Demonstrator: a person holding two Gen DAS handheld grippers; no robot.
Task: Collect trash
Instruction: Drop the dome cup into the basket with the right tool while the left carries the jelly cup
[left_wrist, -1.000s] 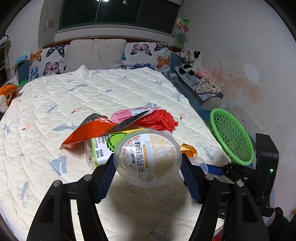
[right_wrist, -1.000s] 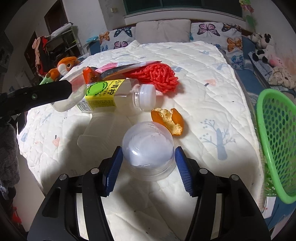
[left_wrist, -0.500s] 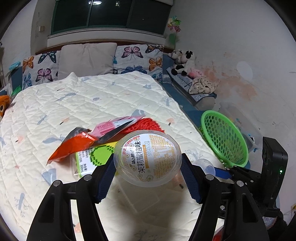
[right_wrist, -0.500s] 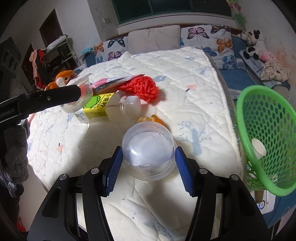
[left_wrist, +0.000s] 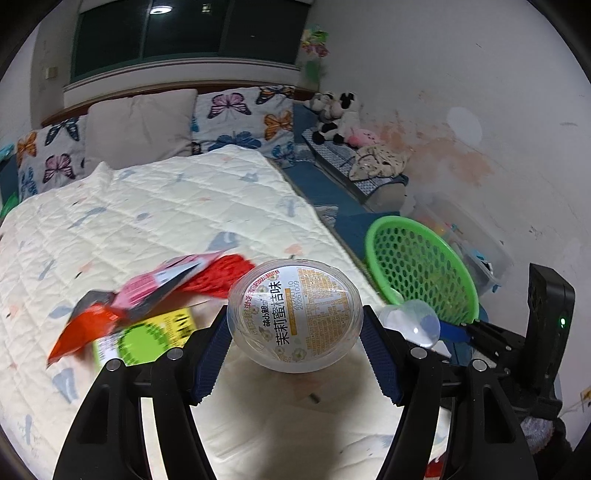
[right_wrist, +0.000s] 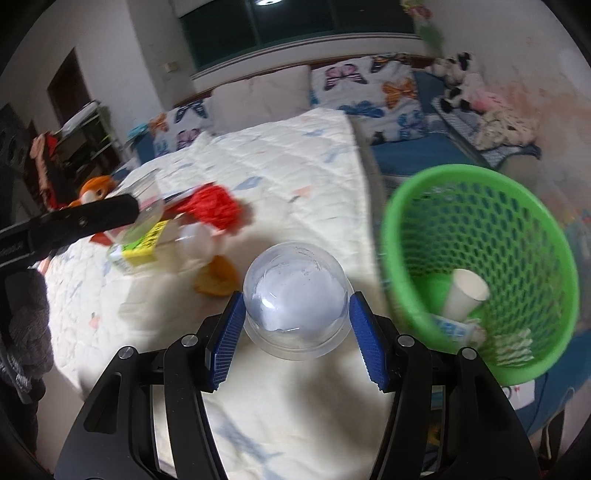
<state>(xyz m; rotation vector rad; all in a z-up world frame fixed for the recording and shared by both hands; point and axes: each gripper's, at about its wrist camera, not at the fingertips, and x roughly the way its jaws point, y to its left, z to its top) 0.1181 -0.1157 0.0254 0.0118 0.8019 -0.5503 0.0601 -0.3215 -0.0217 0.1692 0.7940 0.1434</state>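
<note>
Trash: left gripper (left_wrist: 295, 345) fingers clamp labelled clear lid (left_wrist: 294, 314); right gripper (right_wrist: 297, 332) fingers clamp clear cup (right_wrist: 296, 298), both near green basket (right_wrist: 517, 236).

Your left wrist camera sits just behind the left gripper (left_wrist: 295, 328), looking forward and down along its fingers over the near end of the bed (left_wrist: 155, 221), toward the pillows (left_wrist: 140, 125) and the dark window (left_wrist: 184, 33) at the far wall. Your right wrist camera looks the same way along the right gripper (right_wrist: 295, 325), from a spot further right, so the green basket (right_wrist: 480, 258) beside the bed looms close. Both views sit close above the quilt. They share the bed, the pillows, the window, the basket (left_wrist: 417, 269) and the red mesh (left_wrist: 221, 277) (right_wrist: 214, 206). Each also catches the other: the right gripper (left_wrist: 458, 332) enters your left view at right, the left gripper's finger (right_wrist: 85, 221) your right view at left.
</note>
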